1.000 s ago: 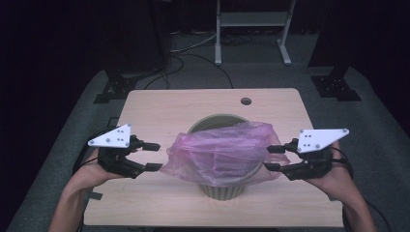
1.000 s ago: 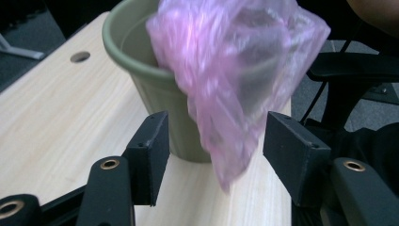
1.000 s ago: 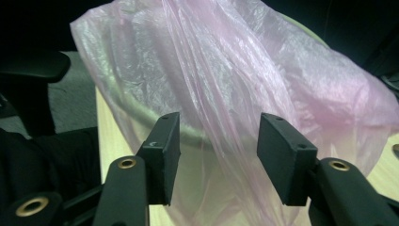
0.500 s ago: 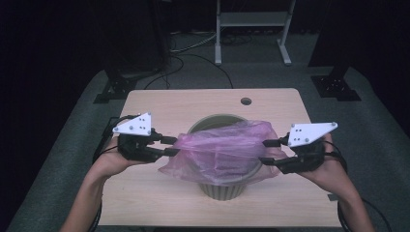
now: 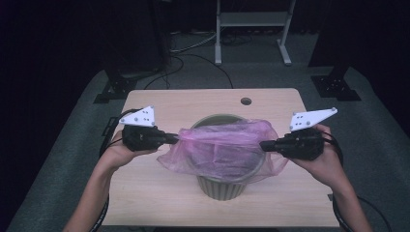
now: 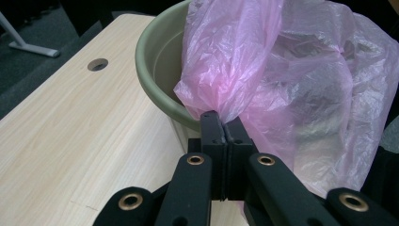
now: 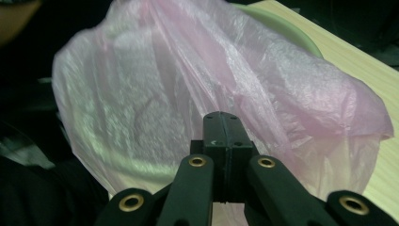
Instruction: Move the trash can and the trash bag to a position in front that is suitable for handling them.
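Dark floor and black equipment stands ring a pale wooden table [image 5: 159,193], which has a round cable hole [image 5: 246,101] near its far edge. On the near half of the table stands an olive-green bucket [image 5: 220,186], upright, its open mouth facing up. A thin pink plastic bag [image 5: 217,150] is draped over the bucket's mouth and stretched between the two grippers, so its long axis runs left to right across the table, level with the rim. Part of its film sags inside the bucket and part hangs outside the near wall.

The left gripper [image 5: 175,138] lies level and points right, toward the bucket. Its jaws have just been closing and now sit pressed together on the bag's left edge; in the left gripper view [image 6: 220,123] the pink film bunches into a gathered corner right at the tips, just beside the bucket's rim [image 6: 155,89].

The right gripper [image 5: 263,144] lies level and points left, facing the other one across the bucket. Its jaws have also just been closing and are now clamped on the bag's right edge; in the right gripper view [image 7: 221,123] the film spreads away from the tips in a broad, crinkled sheet over the bucket.
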A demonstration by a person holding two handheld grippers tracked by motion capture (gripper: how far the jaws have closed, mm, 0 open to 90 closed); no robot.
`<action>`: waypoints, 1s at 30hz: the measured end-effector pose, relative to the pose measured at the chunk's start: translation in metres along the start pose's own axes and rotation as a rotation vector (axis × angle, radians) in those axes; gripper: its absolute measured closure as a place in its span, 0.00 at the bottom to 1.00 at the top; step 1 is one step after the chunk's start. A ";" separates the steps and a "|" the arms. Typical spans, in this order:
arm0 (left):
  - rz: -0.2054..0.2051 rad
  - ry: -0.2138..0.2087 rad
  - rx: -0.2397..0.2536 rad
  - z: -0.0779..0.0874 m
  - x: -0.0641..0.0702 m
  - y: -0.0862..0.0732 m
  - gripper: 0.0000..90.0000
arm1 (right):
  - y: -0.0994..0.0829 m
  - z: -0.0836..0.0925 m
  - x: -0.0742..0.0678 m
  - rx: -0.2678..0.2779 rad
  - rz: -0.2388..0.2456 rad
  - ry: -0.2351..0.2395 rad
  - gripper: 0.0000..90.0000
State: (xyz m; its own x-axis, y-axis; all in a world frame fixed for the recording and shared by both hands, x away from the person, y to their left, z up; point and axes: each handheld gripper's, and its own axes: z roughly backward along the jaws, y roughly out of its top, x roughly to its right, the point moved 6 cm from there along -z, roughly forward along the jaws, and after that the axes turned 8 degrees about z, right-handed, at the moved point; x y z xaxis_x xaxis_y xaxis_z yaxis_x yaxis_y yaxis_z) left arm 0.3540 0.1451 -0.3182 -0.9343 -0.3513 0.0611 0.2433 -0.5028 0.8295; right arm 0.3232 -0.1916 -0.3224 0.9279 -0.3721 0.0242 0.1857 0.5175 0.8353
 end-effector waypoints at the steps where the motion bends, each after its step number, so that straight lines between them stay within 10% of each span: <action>1: 0.013 0.012 0.005 0.000 -0.003 0.001 0.99 | 0.001 0.001 0.003 0.010 -0.023 -0.012 1.00; 17: 0.121 0.126 -0.024 -0.029 -0.049 -0.001 0.99 | 0.001 -0.030 0.064 0.020 -0.261 -0.219 1.00; 30: 0.215 0.102 -0.033 -0.060 -0.069 -0.014 1.00 | -0.016 -0.056 0.082 -0.008 -0.348 -0.205 1.00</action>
State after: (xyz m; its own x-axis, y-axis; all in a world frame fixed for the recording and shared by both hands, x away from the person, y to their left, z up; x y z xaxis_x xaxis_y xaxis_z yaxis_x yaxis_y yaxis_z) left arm 0.4308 0.1293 -0.3676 -0.8292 -0.5302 0.1768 0.4438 -0.4324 0.7849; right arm 0.4143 -0.1865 -0.3645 0.7256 -0.6717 -0.1490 0.4804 0.3395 0.8087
